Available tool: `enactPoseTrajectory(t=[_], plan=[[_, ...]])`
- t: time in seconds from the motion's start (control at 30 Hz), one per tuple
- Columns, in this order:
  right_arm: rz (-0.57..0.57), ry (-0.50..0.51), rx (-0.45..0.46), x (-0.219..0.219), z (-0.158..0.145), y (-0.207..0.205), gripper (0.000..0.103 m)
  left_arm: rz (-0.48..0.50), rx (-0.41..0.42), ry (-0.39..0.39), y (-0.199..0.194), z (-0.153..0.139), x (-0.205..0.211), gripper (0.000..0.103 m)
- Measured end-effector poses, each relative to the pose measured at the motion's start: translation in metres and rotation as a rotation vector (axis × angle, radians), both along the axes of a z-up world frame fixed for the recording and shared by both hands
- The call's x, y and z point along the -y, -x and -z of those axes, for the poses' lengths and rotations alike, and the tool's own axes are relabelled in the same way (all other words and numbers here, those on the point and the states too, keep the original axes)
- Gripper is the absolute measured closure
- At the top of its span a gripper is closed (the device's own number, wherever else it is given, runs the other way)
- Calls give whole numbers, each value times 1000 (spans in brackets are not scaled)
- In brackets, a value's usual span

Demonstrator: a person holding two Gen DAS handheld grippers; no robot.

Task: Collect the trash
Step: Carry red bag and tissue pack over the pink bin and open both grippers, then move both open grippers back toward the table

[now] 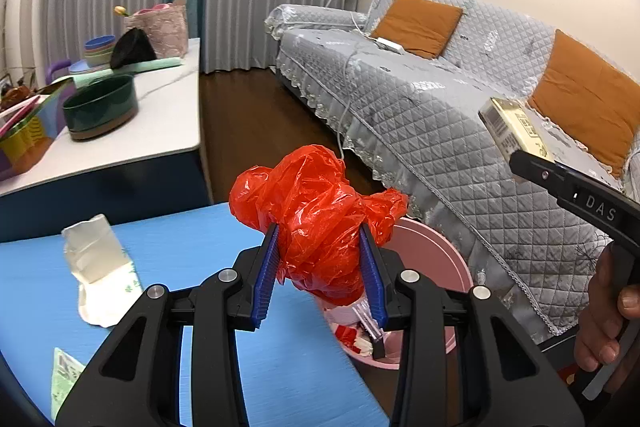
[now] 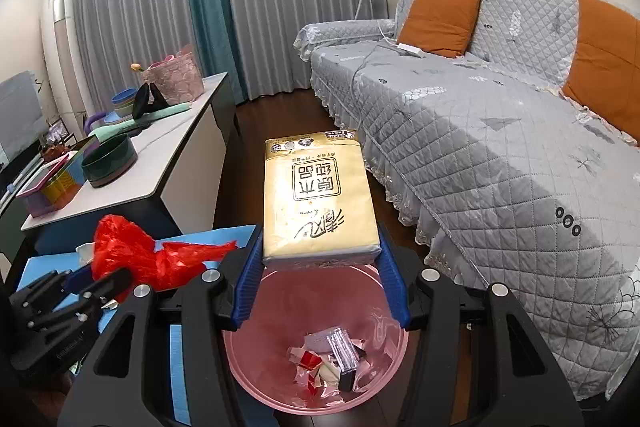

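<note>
- The left hand-held gripper point(image 1: 320, 267) is clamped on a crumpled red plastic bag point(image 1: 316, 211), held over the edge of the blue mat point(image 1: 200, 267) beside the pink bin point(image 1: 432, 259).
- The right hand-held gripper point(image 2: 320, 279) grips a yellow tissue pack point(image 2: 318, 195) directly above the bin, which holds scraps point(image 2: 328, 359).
- A white wrapper point(image 1: 100, 267) lies on the mat.

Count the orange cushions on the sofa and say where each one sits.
2. One orange cushion leans on the sofa backrest at the far end, near the armrest. The other orange cushion leans on the backrest nearer the camera, at the right edge. More may lie out of frame.
</note>
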State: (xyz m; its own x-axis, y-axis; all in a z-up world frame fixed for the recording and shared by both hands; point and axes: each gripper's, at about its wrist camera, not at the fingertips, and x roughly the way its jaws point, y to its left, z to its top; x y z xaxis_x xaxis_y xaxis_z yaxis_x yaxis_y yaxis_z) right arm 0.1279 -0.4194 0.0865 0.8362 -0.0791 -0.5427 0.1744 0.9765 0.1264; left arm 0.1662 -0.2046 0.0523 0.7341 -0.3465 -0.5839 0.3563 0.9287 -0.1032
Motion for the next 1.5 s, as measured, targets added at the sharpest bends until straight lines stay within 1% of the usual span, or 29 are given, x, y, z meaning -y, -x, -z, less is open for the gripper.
enactPoseTrajectory(t=[0.33, 0.67, 0.73, 0.77, 0.8, 0.83, 0.87, 1.07, 1.2, 1.3, 1.43, 1.5], plan=[[7, -4, -16, 4, 4, -3, 50, 37, -19, -5, -4, 9, 20, 65], [15, -9, -22, 5, 6, -4, 49, 55, -26, -4, -10, 11, 30, 65], [27, -14, -21, 7, 6, -4, 38, 78, -31, 0, -10, 13, 33, 62], [35, -18, -17, 8, 6, -4, 32, 86, -35, 0, -10, 13, 34, 58], [39, -21, -15, 10, 6, -4, 31, 95, -39, 1, -10, 13, 36, 49], [42, -27, -14, 11, 6, -3, 31, 96, -37, 0, -10, 13, 36, 47], [44, -30, -12, 12, 5, -3, 31, 95, -31, 0, -9, 13, 35, 46], [55, -38, -3, 13, 5, -2, 31, 87, -27, 7, -5, 12, 29, 46], [49, -41, 6, 8, 3, -2, 31, 71, -19, 10, 0, 8, 19, 49], [29, -43, 18, 0, 0, -1, 31, 51, -14, 12, 7, 4, 6, 53], [-4, -31, 38, -16, -4, 2, 32, 15, -2, 18, 19, -2, -20, 54], [-19, -22, 46, -24, -5, 3, 33, -1, 4, 19, 25, -6, -34, 57]])
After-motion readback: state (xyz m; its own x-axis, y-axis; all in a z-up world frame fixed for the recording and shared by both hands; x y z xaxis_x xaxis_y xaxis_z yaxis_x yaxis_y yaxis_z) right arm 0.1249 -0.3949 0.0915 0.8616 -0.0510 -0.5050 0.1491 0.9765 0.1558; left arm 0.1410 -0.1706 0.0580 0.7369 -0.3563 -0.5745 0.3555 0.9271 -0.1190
